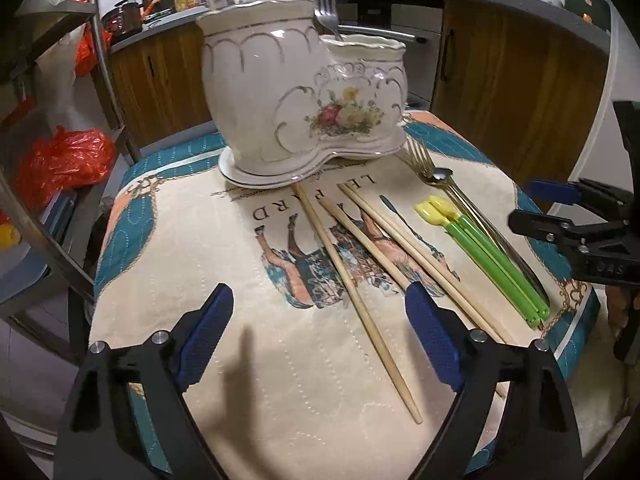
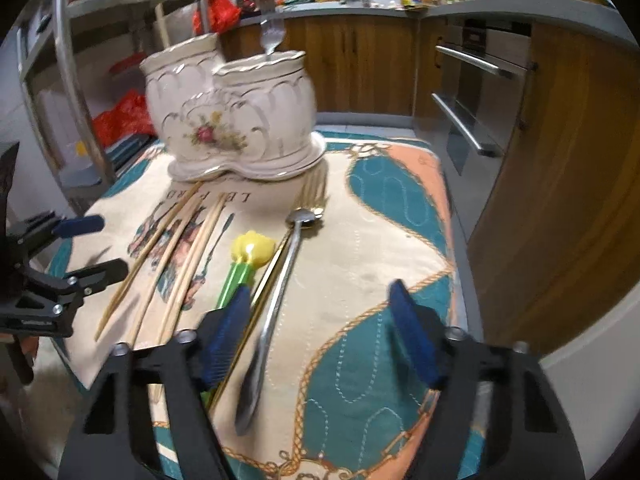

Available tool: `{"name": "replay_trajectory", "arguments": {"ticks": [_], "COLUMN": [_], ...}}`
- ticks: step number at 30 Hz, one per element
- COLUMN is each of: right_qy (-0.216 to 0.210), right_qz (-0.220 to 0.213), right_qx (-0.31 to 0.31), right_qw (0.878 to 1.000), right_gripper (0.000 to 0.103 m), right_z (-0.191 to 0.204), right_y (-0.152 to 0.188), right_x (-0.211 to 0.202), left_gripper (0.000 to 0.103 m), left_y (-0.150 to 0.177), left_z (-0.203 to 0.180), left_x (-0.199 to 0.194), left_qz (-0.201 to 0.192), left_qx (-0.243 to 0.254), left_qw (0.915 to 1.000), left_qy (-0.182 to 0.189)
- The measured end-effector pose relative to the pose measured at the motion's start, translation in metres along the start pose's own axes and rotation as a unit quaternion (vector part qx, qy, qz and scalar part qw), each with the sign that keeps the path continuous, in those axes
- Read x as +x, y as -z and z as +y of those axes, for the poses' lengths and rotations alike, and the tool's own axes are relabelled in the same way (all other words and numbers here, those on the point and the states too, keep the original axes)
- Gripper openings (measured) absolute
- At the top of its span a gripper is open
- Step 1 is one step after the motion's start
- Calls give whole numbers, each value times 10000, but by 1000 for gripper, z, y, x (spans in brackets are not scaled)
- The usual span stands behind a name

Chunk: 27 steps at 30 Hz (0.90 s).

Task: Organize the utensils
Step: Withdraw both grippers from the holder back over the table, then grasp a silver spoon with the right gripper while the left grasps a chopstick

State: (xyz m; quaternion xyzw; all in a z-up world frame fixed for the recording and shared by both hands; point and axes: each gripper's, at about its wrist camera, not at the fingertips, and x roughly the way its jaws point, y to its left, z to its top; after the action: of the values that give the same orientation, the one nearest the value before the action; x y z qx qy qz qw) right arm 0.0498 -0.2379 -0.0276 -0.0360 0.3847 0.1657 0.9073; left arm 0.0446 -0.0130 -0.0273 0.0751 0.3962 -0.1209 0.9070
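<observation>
Chopsticks [image 1: 356, 280] between left gripper's [image 1: 320, 340] jaws

Both low views face the shared holder [image 1: 304, 92] [image 2: 232, 116].

Indoor light is moderate and warm, coming from overhead. The glazed ceramic holder [image 1: 304, 92] carries bright highlights on its shoulder. A soft dark shadow falls on the cloth [image 1: 280, 380] near its front edge, between the fingers of the left gripper [image 1: 320, 344]. Both fisheye views bend straight lines strongly and darken to black at the corners. The right wrist view is softer, with the spoon [image 2: 276, 300] smeared by blur.
</observation>
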Motion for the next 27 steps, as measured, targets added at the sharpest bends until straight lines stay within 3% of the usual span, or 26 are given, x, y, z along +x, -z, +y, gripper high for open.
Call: {"name": "replay_trajectory", "arguments": {"ticks": [6, 17, 27], "right_qy": [-35, -24, -149], "right_qz": [247, 432, 539], "right_qx": [-214, -442, -271], "right_qw": [9995, 9981, 9981], "right_gripper": [42, 31, 30], "right_z": [7, 14, 9], "right_y": [2, -12, -22], "right_x": [10, 18, 30], "left_gripper": [74, 60, 52], "left_y": [4, -4, -13], "left_z": [-5, -2, 5], "left_x": [9, 20, 27], "left_qz": [143, 255, 312], "left_qx": [149, 184, 149], "left_qw": [9998, 9995, 9993], "left_qy": [78, 104, 138]}}
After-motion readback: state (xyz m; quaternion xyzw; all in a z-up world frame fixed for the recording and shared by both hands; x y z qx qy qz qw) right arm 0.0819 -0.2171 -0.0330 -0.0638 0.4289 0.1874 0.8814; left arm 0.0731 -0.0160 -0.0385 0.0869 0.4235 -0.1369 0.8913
